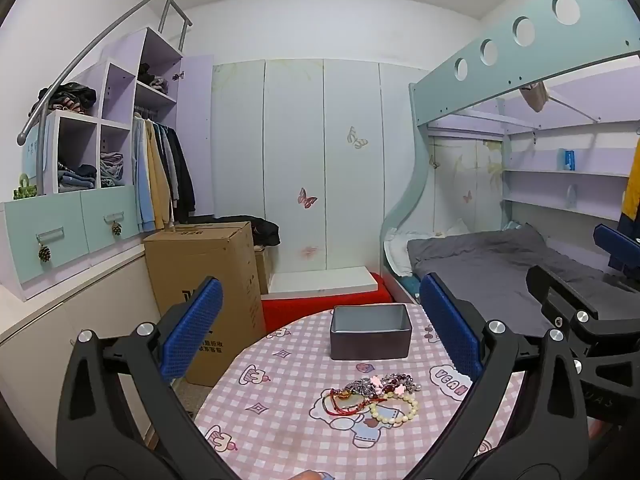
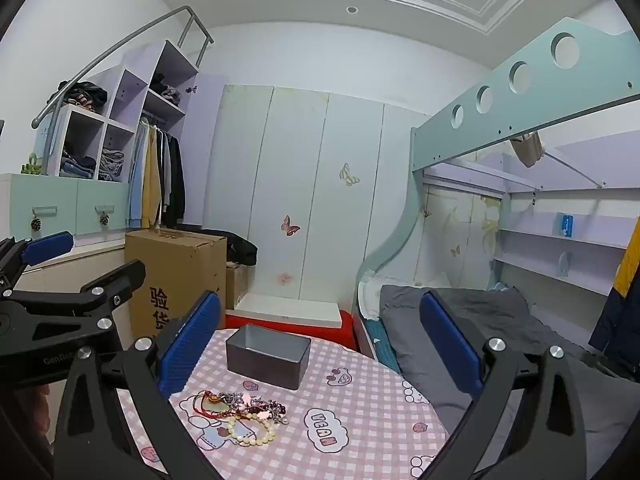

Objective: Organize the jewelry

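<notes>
The left tool [image 1: 320, 328] is being held with its jaws spread wide and nothing between its blue, ribbed pads [image 1: 192, 328]; the right tool [image 2: 320, 340] is being held equally wide and empty, with the left tool seen just to its left. A round table [image 1: 280, 412], draped in a pink checked cloth printed with cartoon figures, is being viewed ahead of both. A heap of jewelry [image 1: 372, 396] is lying close in front of the tools: cream bead bracelet, red cords, glittering dark chains, pink flower pieces. Beyond it, apart, a rectangular grey metal tin [image 1: 370, 332] is standing open. A cardboard box [image 1: 204, 280], pale wardrobe doors [image 1: 296, 160] and a bunk bed with grey bedding [image 1: 500, 256] are being seen behind.
</notes>
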Demonstrator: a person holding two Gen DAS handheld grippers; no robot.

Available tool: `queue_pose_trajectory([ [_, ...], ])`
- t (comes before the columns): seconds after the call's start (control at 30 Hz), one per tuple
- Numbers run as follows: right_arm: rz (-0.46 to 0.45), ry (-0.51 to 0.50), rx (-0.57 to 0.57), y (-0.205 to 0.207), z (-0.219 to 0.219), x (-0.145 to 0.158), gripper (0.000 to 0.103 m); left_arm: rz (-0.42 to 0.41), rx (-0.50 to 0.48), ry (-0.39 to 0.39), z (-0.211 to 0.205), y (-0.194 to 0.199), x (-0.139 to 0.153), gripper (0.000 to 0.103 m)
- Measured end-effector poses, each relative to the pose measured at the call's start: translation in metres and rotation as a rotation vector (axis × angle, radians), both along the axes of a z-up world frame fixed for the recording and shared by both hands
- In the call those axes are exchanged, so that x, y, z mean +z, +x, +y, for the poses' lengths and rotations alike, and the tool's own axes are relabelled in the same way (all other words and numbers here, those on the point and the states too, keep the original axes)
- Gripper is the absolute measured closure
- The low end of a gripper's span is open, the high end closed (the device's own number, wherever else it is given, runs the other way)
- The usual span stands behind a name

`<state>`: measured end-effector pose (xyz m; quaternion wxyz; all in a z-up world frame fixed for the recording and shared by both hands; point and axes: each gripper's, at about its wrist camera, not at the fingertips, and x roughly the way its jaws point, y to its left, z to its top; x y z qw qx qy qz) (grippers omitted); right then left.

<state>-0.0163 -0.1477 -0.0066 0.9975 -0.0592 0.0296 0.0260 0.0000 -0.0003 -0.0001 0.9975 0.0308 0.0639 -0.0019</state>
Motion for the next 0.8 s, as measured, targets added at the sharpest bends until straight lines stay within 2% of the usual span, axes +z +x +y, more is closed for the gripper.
queue_pose_trajectory([
  [0.8, 0.017, 0.002, -0.001, 0.0028, 0.0006, -0.0037, 0.007, 0.005, 0.001, -0.002, 0.0005, 0.0007, 0.0002, 0.006],
])
